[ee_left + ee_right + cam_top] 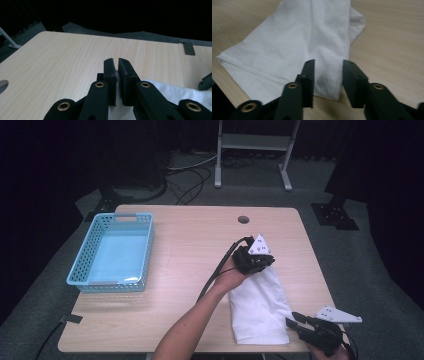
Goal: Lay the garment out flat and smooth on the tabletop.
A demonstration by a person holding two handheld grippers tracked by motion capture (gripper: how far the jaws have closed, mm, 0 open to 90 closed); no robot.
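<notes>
The right gripper is closest to the camera in the high view, low down at the near edge of the table. Its jaws are apart. In the right gripper view they stand open on each side of the near corner of the white cloth, but they do not pinch it yet.

The cloth lies on the right half of the table, close to the near edge. It is folded into a long strip. Its long way runs from the near edge up toward the middle of the table, tilted a little to the left at the far end.

The left gripper is at that far end. Its jaws are nearly together, and in the left gripper view a bit of white cloth sits pinched between them. So the left gripper holds the far end.

This looks like the step of grabbing both ends of the cloth, maybe to fold it or lift it. Next, the right gripper likely needs to slide forward a little and squeeze the near corner, catching all the layers.

Well apart on the left side sits a blue basket, with nothing to see inside.
</notes>
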